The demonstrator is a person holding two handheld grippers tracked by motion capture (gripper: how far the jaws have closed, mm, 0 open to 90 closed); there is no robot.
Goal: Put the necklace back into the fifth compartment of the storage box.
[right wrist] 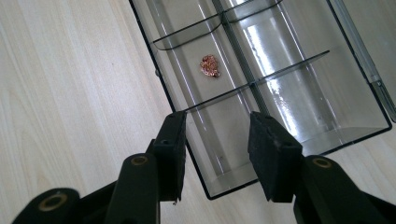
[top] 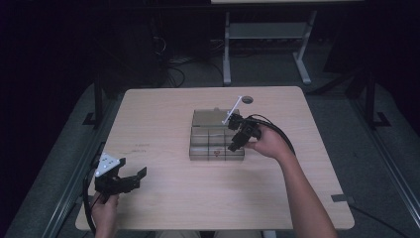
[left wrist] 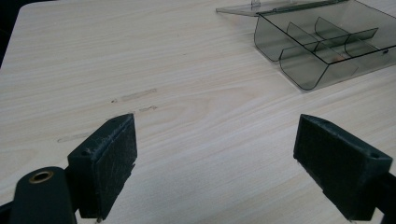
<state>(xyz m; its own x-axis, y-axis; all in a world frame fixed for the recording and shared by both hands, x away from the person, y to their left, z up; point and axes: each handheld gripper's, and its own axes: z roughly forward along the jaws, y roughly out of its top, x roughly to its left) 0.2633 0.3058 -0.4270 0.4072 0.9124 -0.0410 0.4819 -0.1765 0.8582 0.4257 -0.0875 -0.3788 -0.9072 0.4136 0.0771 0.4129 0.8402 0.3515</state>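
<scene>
So we've got the right gripper [right wrist: 215, 154] hovering over the clear organizer box [right wrist: 289, 116] mid-frame, fingers parted and empty, straddling its near wall. The copper trinket [right wrist: 209, 66] sits in a middle compartment. Our left gripper [left wrist: 215, 163] waits wide open over bare counter [left wrist: 187, 93].

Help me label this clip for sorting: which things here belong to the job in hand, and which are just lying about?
In the job:
- clear compartment box, lid open
- small copper-coloured piece in one compartment
- right gripper, jaws open over the box

Lying about:
- left gripper, open, apart from the box
- wooden table
- grey stand and cables on the floor behind
</scene>
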